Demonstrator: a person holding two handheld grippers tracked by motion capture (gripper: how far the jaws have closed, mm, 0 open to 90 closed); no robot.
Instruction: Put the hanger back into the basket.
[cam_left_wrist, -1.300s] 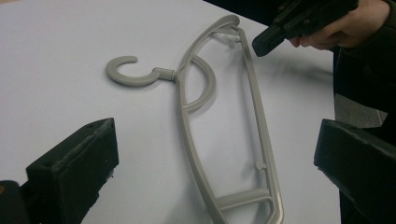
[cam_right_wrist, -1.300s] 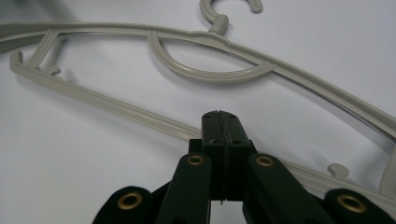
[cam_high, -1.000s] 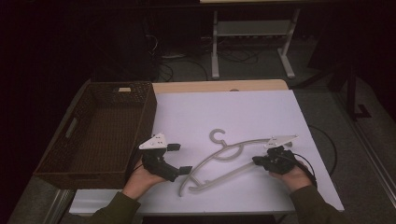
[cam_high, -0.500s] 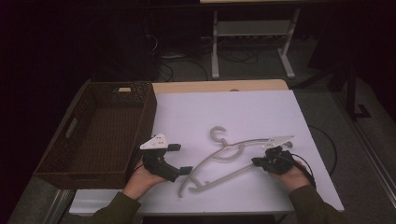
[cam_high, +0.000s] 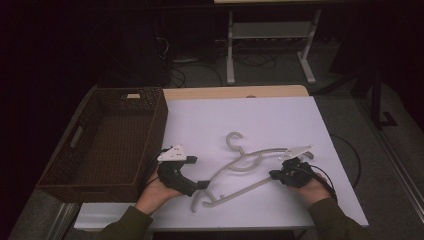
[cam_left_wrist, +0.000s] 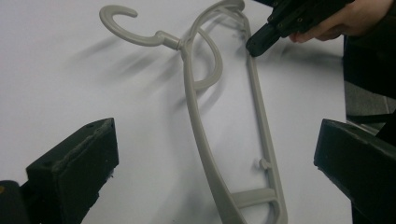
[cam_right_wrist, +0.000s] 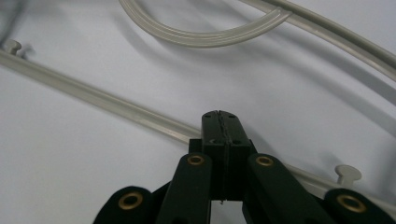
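Observation:
A grey plastic hanger (cam_high: 270, 151) lies flat on the white table top (cam_high: 260, 115), its hook pointing away from me. My left gripper (cam_high: 197, 186) is open at the hanger's left end. In the left gripper view, the hanger (cam_left_wrist: 198, 135) runs up between its wide-apart jaws (cam_left_wrist: 217, 140). My right gripper (cam_high: 274, 175) is shut with pad against pad. Its tip sits on or just over the hanger's thin lower bar (cam_right_wrist: 93, 95), which crosses under the closed jaws (cam_right_wrist: 219, 116). The left gripper view shows that tip (cam_left_wrist: 257, 44) at the bar.
A dark wicker basket (cam_high: 155, 125) stands at the left of the table, beside my left hand. A metal stand (cam_high: 270, 35) and cables are on the floor beyond the far edge. Bare white surface lies behind the hanger.

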